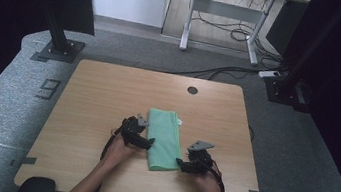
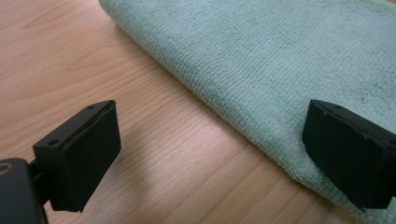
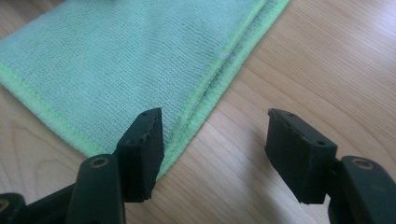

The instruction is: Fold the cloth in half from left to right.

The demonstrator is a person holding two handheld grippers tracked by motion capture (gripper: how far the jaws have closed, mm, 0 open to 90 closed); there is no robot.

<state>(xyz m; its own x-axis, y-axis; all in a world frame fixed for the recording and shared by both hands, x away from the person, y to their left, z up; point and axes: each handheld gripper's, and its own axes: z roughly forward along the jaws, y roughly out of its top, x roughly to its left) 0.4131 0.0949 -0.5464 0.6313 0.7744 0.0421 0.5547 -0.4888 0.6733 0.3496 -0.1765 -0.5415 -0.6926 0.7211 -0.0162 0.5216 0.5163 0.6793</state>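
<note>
Wooden table (image 1: 93, 95) carries the folded green cloth (image 1: 163, 138) at centre. Your left gripper (image 1: 149, 143) and right gripper (image 1: 180, 163) flank it, angled inward, jaws spread, pinching nothing.

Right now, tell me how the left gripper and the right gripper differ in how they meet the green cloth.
The left gripper faces the green cloth at its folded, rounded long edge; the right gripper faces the stitched hem near a corner. The left gripper sits farther up the cloth, the right gripper nearer the person's end. The left's jaws stand wider apart than the right's. Both are open, straddling an edge, gripping nothing.
</note>
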